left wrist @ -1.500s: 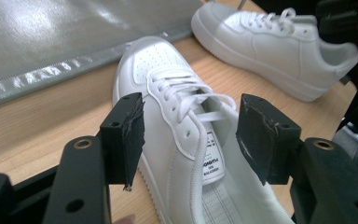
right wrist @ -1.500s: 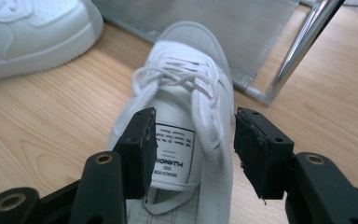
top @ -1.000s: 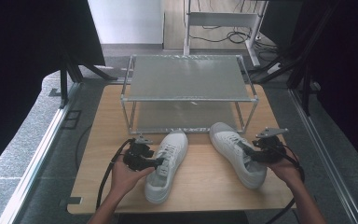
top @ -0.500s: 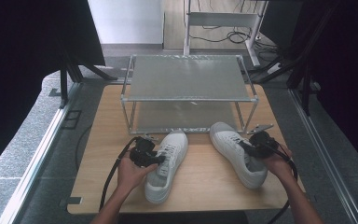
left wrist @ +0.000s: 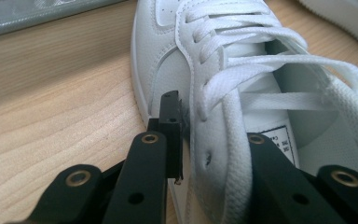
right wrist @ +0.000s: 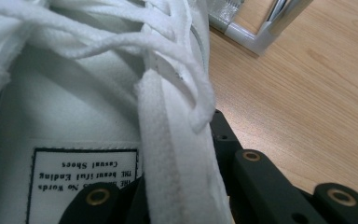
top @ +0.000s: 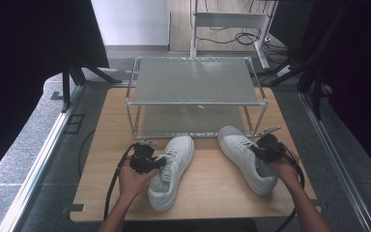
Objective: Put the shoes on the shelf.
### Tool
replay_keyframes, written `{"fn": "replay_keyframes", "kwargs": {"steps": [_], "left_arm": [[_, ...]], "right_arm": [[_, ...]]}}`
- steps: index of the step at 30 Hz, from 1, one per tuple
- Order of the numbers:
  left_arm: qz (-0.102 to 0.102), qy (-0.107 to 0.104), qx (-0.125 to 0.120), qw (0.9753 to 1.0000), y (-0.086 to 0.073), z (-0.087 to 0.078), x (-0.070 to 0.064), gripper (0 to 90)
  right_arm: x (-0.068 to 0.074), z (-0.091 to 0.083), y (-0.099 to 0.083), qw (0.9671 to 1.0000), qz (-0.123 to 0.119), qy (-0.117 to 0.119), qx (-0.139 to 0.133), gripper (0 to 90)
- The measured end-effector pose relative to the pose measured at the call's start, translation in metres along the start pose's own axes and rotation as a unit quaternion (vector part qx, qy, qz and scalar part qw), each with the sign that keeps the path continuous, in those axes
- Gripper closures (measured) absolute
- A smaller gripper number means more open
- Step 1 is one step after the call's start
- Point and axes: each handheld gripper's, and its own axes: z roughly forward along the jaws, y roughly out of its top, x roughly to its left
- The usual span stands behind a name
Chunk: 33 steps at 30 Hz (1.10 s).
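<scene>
We are gripping 2 white sneakers on the wooden surface [top: 101, 145] before the rack [top: 195, 92]: left tongs [top: 160, 162] are clamping the left sneaker's [top: 171, 169] side wall, right tongs [top: 253, 150] are clamping the right sneaker's [top: 246, 157] side wall.

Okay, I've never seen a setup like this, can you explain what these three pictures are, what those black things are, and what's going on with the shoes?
A person sits at a wooden table and holds a hand-held two-jaw tool in each hand. The high view looks down from above. The other two pictures come from small cameras riding on the tools, looking along their black jaws.

On the table stand a metal two-shelf rack and two white sneakers. The left gripper has one jaw outside and one inside the collar of the left sneaker. The right gripper straddles the collar of the right sneaker the same way. Both look closed on the shoe walls, as if about to lift them.
</scene>
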Motion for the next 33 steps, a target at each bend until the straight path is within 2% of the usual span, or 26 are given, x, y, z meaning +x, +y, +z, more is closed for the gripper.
{"fn": "replay_keyframes", "kwargs": {"steps": [5,14,20,23,30,32,33], "left_arm": [[-0.034,-0.033,-0.021,0.9987,-0.006,-0.003,0.014,79.3],[-0.060,-0.052,-0.037,0.9962,-0.012,-0.005,0.028,83.2],[-0.071,-0.061,-0.048,0.9944,-0.015,-0.006,0.032,83.9],[-0.082,-0.069,-0.055,0.9927,-0.016,-0.006,0.035,83.9],[-0.084,-0.073,-0.060,0.9920,-0.014,-0.006,0.034,83.6],[-0.085,-0.076,-0.062,0.9915,-0.014,-0.006,0.034,83.4],[-0.089,-0.082,-0.067,0.9904,-0.014,-0.007,0.033,83.4]], "right_arm": [[-0.004,0.000,-0.002,0.9997,0.019,0.012,-0.005,85.4],[-0.005,0.001,-0.002,0.9995,0.025,0.016,-0.008,85.4],[-0.004,0.000,-0.002,0.9997,0.021,0.014,-0.008,86.0],[-0.003,0.000,-0.002,0.9996,0.022,0.015,-0.010,86.2],[-0.003,-0.001,-0.002,0.9993,0.026,0.023,-0.015,86.4],[-0.002,-0.003,-0.001,0.9991,0.021,0.028,-0.022,86.4],[0.001,-0.005,-0.001,0.9993,0.013,0.022,-0.029,86.4]]}}
